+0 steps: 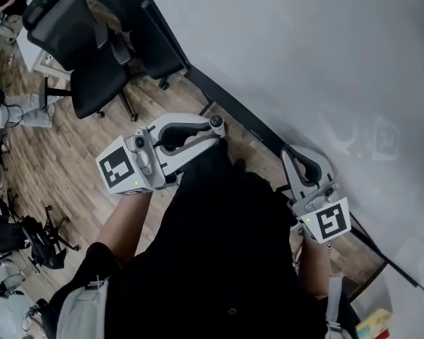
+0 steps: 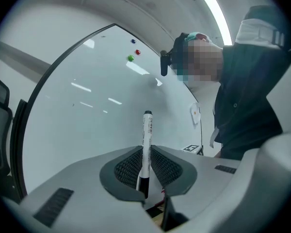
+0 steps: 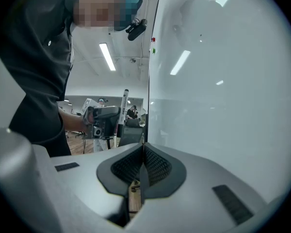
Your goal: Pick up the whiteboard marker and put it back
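Note:
A white whiteboard marker [image 2: 147, 135] with black ends stands upright between the pads of my left gripper [image 2: 146, 152], which is shut on it. The marker points towards the whiteboard [image 2: 87, 106]. In the head view my left gripper [image 1: 213, 127] is raised at chest height beside the whiteboard [image 1: 304, 48], and the marker is hidden there. The right gripper view shows the left gripper [image 3: 104, 118] with the marker [image 3: 124, 103] sticking up from it. My right gripper [image 3: 143, 152] is shut with nothing between its jaws and is held close to the board's edge [image 3: 146, 81]. It shows in the head view [image 1: 288, 154] too.
Small green [image 2: 131, 58], red [image 2: 137, 52] and blue [image 2: 133, 41] magnets stick high on the board. Two black office chairs [image 1: 85, 55] stand on the wooden floor behind my left side. Black stands [image 1: 46, 239] lie at the far left. The person's dark torso [image 1: 219, 260] fills the space between the grippers.

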Action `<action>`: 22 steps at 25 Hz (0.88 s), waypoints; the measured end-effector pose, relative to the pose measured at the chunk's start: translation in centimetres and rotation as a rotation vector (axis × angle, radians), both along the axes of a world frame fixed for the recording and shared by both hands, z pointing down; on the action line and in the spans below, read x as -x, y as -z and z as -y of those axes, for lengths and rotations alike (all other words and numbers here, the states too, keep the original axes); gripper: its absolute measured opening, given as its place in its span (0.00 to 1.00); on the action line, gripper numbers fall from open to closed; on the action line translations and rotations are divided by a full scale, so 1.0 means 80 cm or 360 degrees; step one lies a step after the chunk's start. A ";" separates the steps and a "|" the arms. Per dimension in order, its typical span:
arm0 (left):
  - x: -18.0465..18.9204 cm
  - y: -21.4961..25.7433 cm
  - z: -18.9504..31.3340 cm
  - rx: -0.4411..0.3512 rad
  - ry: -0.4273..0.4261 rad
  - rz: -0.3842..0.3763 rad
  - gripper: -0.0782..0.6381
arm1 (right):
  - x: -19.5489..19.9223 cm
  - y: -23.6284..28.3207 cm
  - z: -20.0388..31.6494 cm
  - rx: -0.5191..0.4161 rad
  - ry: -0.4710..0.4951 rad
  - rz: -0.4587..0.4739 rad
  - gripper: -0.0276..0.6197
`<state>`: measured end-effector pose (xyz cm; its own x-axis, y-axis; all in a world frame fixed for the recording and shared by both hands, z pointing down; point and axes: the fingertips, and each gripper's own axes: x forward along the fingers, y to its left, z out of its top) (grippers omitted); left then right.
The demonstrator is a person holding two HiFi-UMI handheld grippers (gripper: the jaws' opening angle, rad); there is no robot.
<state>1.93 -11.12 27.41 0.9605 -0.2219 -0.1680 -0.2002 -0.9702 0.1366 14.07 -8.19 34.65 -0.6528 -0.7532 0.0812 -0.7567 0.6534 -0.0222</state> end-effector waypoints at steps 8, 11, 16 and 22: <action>-0.006 -0.031 0.000 0.0084 -0.0028 0.0084 0.20 | -0.011 0.008 -0.002 -0.0086 0.0027 -0.0107 0.07; -0.007 -0.031 -0.001 0.0095 -0.0027 0.0075 0.20 | -0.009 0.010 -0.001 -0.0093 0.0020 -0.0100 0.07; -0.007 -0.027 -0.003 0.0075 -0.0027 0.0085 0.20 | -0.008 0.014 -0.003 -0.0093 0.0016 -0.0064 0.07; -0.013 -0.020 -0.002 0.0081 -0.0033 0.0108 0.20 | -0.005 0.023 -0.001 -0.0073 0.0036 -0.0023 0.07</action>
<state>2.98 -11.00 29.04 0.9738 -0.2085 -0.0913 -0.1907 -0.9663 0.1729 14.49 -8.12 32.83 -0.6687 -0.7414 0.0564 -0.7417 0.6705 0.0188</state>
